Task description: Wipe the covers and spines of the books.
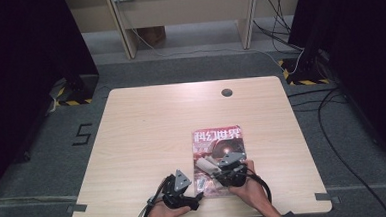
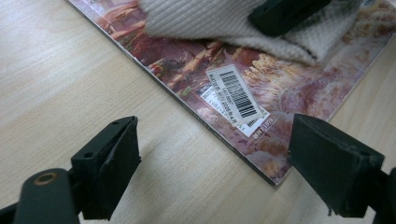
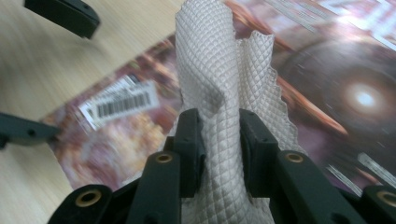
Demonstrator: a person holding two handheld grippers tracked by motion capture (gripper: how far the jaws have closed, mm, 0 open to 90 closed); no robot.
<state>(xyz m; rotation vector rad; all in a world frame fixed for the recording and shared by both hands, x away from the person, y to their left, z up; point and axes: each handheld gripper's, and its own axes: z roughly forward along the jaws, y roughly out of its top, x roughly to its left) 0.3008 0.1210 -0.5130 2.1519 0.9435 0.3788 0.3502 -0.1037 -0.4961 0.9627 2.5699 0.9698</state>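
A magazine with a reddish cover lies on the wooden table, near its front edge. My right gripper sits over the magazine's lower half, shut on a white quilted cloth. In the right gripper view the cloth stands bunched between the jaws of that gripper, over the cover. My left gripper rests at the magazine's front left corner, open and empty. From the left gripper view, the gripper straddles that corner of the magazine, with its barcode label just ahead of the jaws.
A dark round cable hole sits near the table's far edge. Beyond the table are wooden furniture legs and loose cables on the grey floor. Bare tabletop stretches to the left and behind the magazine.
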